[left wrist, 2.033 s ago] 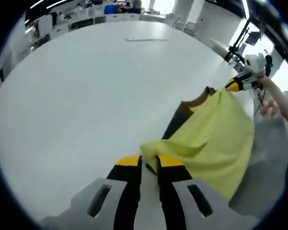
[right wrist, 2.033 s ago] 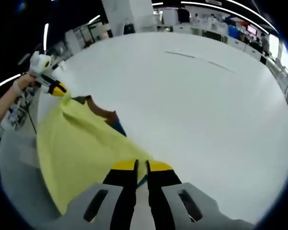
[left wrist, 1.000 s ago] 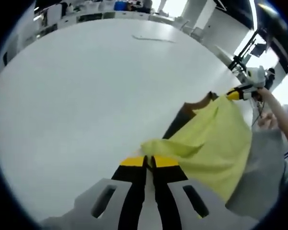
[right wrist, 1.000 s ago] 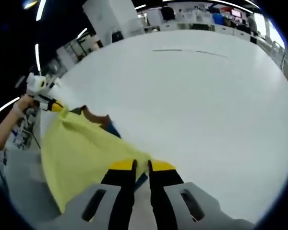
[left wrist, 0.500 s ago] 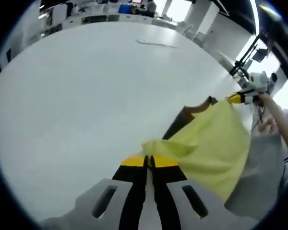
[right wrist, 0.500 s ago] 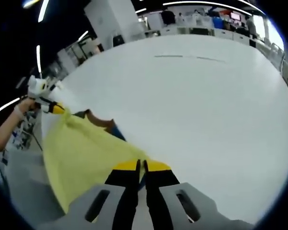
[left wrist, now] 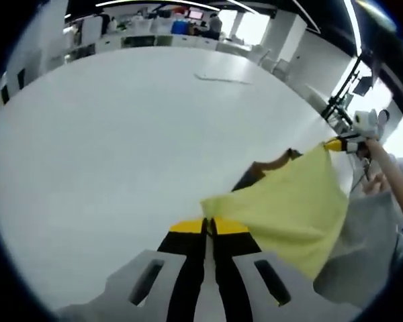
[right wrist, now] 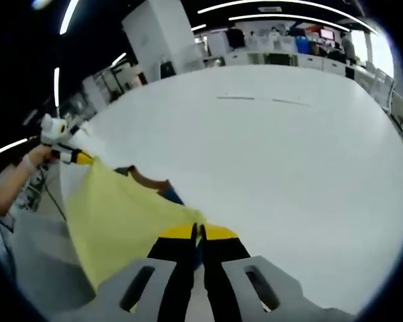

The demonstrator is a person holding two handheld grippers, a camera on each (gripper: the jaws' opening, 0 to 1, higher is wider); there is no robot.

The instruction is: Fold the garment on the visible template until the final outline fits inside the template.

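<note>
Early stage, as far as I can judge: the yellow garment [left wrist: 289, 208] is held up stretched between both hand-held grippers, not laid on the desk [left wrist: 107, 134], nothing visibly folded. Left hand-held gripper [left wrist: 208, 225], bottom centre of the left gripper view, jaws pressed together pinching one garment corner; the right hand-held gripper [left wrist: 339, 143] shows at the right edge there, gripping the other corner. In the right gripper view the right hand-held gripper [right wrist: 198, 231] is at bottom centre, jaws closed on the cloth, garment [right wrist: 121, 215] filling lower left, left hand-held gripper [right wrist: 77, 158] at left edge. A brown-and-dark inner part peeks behind the yellow. No template outline discernible on the white desk. Laying flat and all folds remain.
</note>
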